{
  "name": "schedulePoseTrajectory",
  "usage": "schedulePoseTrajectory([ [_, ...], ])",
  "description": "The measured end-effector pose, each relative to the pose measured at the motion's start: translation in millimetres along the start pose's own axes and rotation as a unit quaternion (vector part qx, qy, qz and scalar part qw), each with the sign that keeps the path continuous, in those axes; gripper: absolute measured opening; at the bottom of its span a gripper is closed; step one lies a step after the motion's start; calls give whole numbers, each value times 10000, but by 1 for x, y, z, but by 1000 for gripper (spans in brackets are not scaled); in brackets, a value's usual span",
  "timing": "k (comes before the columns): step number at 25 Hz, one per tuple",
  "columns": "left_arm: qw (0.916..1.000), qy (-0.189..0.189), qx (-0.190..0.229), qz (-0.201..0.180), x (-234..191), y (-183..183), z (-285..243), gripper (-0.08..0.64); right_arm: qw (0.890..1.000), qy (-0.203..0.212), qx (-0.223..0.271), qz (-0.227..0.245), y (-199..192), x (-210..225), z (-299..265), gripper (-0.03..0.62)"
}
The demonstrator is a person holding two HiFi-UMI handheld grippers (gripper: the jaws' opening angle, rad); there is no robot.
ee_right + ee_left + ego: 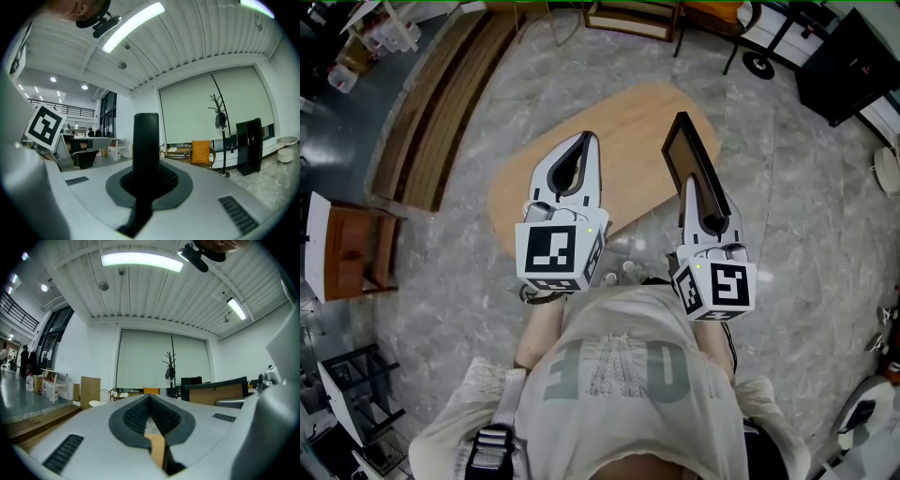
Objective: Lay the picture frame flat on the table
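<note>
One gripper, the right gripper (694, 185), has its jaws clenched on the dark picture frame (687, 150), held on edge over the right side of the wooden desk (623, 117) with its long axis running forward, while the left gripper (585, 141) hangs beside it, jaws closed on nothing.

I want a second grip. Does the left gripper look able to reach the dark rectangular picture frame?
Probably yes: the left gripper, shut and empty, sits beside the dark rectangular picture frame with nothing between them; the right gripper clamps only its near end.
</note>
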State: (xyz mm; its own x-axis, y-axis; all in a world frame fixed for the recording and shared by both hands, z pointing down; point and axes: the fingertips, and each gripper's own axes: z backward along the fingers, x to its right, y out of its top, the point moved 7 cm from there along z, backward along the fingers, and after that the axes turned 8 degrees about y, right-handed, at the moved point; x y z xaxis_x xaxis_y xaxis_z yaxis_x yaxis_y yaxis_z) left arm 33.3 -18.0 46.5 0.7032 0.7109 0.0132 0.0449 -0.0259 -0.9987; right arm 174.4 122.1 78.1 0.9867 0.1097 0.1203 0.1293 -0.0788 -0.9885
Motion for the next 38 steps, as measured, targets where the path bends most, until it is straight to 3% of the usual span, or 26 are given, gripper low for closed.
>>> schedulePoseTrajectory([
  [11, 9993, 263, -132, -212, -12, -21, -22, 9, 9990, 341, -153, 246, -6, 16, -39, 17],
  [17, 9983, 517, -254, -119, -34, -42, -51, 9, 9906, 865, -452, 959, -3, 20, -93, 17],
  [22, 9965, 780, -289, -63, -56, -82, -68, 9, 9731, 1411, -540, 1740, -22, 10, -130, 17],
  [24, 9954, 921, -252, 66, -62, -99, -69, 9, 9560, 1552, -762, 2368, -39, 7, -143, 16],
  [27, 9932, 1101, -354, 158, -74, -131, -71, 9, 9155, 1541, -1399, 3442, -75, 1, -164, 15],
  [31, 9904, 1241, -521, 321, -84, -172, -70, 9, 8827, 1595, -1384, 4199, -131, -13, -190, 16],
  [38, 9836, 1482, -864, 552, -99, -244, -52, 9, 8056, 1955, -1491, 5390, -240, -37, -215, 17],
])
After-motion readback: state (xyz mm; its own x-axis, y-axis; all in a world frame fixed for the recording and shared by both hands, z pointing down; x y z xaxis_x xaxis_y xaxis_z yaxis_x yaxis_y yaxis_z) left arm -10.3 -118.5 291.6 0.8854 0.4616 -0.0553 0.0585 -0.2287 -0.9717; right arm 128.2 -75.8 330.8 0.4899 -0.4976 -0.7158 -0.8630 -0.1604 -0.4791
